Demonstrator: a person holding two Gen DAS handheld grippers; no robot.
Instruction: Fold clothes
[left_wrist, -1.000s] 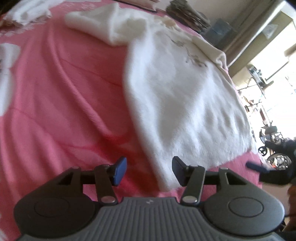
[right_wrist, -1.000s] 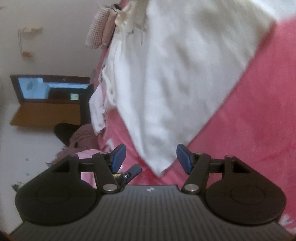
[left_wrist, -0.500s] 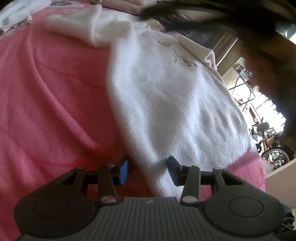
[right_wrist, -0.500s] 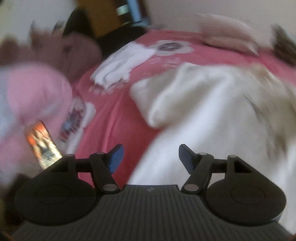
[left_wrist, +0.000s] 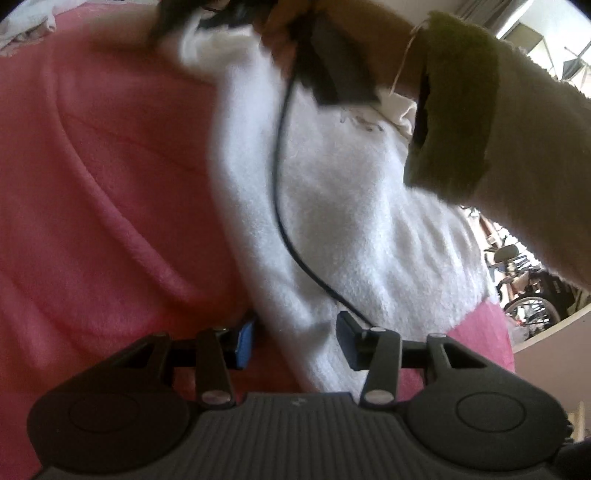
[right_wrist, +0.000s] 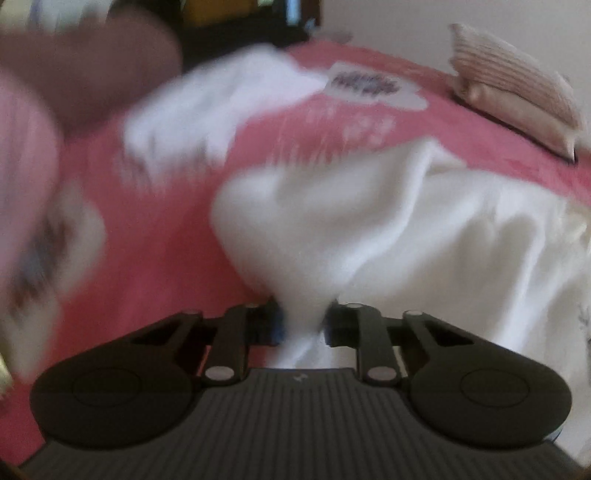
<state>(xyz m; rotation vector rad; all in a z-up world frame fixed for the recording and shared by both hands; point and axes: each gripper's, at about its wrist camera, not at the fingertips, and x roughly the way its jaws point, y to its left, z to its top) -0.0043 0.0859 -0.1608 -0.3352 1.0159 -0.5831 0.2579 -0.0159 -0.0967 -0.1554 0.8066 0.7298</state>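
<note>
A white fleecy sweater (left_wrist: 351, 221) lies spread on a pink bed cover (left_wrist: 110, 184). My left gripper (left_wrist: 295, 339) is open, its jaws either side of the sweater's bottom corner near the hem. In the right wrist view my right gripper (right_wrist: 301, 326) is shut on a bunched part of the sweater (right_wrist: 369, 229), which fans out ahead of the jaws; the view is motion-blurred. In the left wrist view the person's right arm in a cream and green sleeve (left_wrist: 480, 129) reaches across the upper part of the sweater, with a black cable (left_wrist: 280, 184) trailing over it.
Another white garment (right_wrist: 221, 110) lies on the pink cover further back. A striped beige cushion (right_wrist: 517, 88) sits at the bed's far right edge. A wheelchair and chair (left_wrist: 524, 288) stand beyond the bed.
My right gripper has closed on the sweater's bunched fabric. The right arm now reaches across the left wrist view. My left gripper has narrowed slightly around the sweater's corner.
</note>
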